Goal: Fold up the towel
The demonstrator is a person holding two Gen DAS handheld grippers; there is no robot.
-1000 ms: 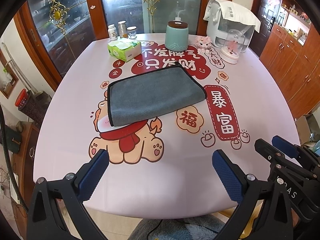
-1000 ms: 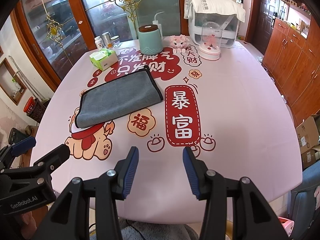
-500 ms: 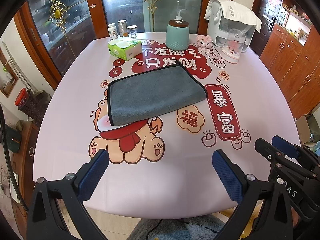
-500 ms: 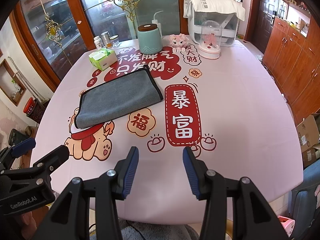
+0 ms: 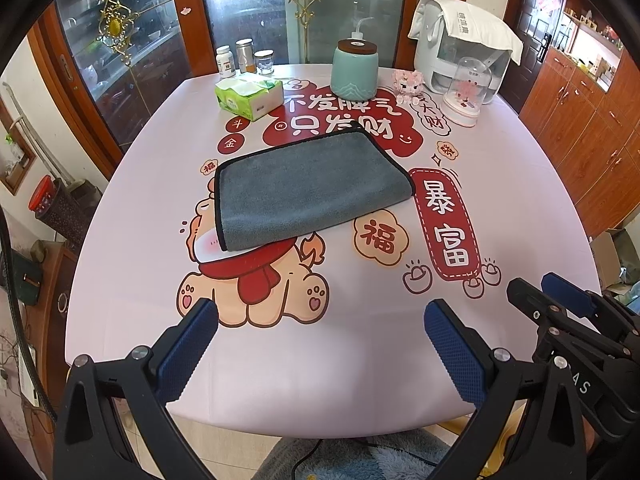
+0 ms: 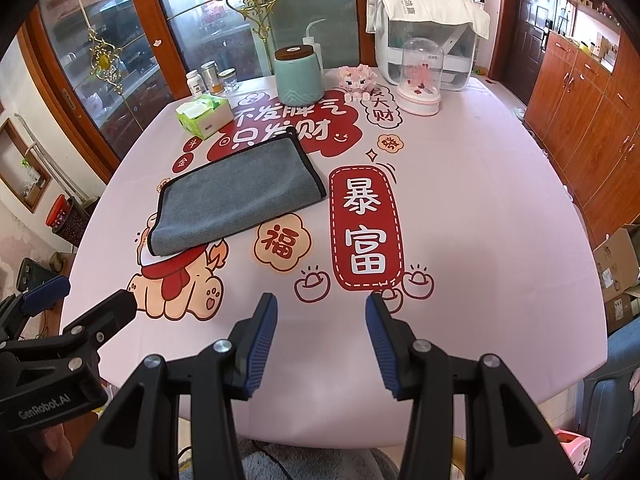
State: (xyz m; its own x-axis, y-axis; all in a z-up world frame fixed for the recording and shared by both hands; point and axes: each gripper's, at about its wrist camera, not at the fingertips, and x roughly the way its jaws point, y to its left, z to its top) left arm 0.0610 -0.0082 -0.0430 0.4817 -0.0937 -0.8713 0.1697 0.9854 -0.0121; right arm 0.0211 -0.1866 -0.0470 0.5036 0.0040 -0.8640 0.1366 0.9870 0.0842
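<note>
Hovering well short of the grey towel (image 5: 308,188), both the left gripper (image 5: 320,344) and right gripper (image 6: 322,340) gaped empty (best pinching one black-edged corner each).

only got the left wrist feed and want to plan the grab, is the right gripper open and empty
Observer: Yes. In the right wrist view the right gripper has its pads well apart with nothing between them, above the near edge of the table.
Operator: ok and how does my left one sit from over there
Observer: The left gripper hangs open by the table's near left corner, well short of the towel, which neither gripper touches.
</note>
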